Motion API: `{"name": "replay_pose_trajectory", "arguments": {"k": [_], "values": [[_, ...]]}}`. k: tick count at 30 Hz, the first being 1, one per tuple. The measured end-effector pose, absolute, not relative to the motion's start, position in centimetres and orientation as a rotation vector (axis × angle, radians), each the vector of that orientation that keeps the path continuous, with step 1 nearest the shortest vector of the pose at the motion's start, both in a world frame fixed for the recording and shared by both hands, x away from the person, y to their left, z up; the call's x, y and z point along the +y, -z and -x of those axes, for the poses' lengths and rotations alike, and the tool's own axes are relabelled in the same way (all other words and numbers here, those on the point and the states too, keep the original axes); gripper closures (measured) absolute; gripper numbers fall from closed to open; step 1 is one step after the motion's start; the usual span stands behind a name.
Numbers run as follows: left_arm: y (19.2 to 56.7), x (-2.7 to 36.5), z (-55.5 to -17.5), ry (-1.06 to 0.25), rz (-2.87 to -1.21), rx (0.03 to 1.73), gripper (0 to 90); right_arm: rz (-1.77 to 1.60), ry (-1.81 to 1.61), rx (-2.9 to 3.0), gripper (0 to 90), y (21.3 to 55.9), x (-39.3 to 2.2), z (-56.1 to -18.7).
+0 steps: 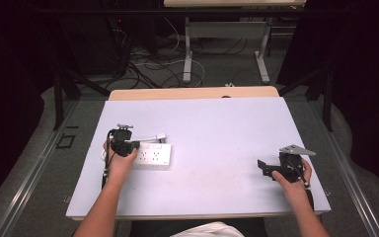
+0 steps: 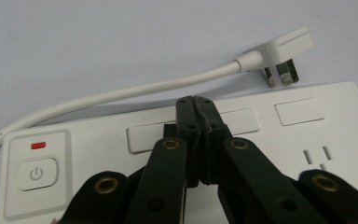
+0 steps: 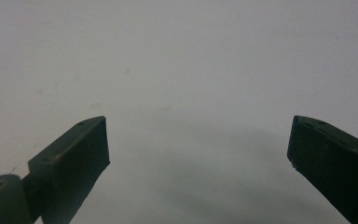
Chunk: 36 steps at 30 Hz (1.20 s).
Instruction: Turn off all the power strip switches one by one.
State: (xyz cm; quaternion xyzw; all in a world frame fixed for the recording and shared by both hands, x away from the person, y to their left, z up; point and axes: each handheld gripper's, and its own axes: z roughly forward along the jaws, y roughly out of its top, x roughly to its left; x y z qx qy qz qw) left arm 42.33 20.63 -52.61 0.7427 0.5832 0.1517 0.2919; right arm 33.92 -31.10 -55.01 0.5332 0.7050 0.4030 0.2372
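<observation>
White power strip [image 1: 153,155] flat on table [image 1: 217,128]

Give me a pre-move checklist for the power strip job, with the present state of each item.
1. Left gripper jaws shut with nothing between them: ok.
2. Left gripper over the power strip, tips above its top face; contact: cannot tell.
3. Plug free on the table, prongs showing, in no socket: ok.
4. Cord runs clear behind the strip, not under the jaws: ok.
5. Right gripper jaws open and empty, above bare table: ok.
6. Red indicator by the power button; strip live or not: cannot tell.
</observation>
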Motion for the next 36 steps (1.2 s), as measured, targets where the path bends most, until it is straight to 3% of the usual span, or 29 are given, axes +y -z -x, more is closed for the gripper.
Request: {"name": "replay_pose_trajectory", "arguments": {"k": [36], "values": [[52.4, 18.2, -42.5, -0.387, -2.009, 1.492, 90.0, -1.464, -1.106, 1.935, 5.0, 55.0, -31.1, -33.9]]}}
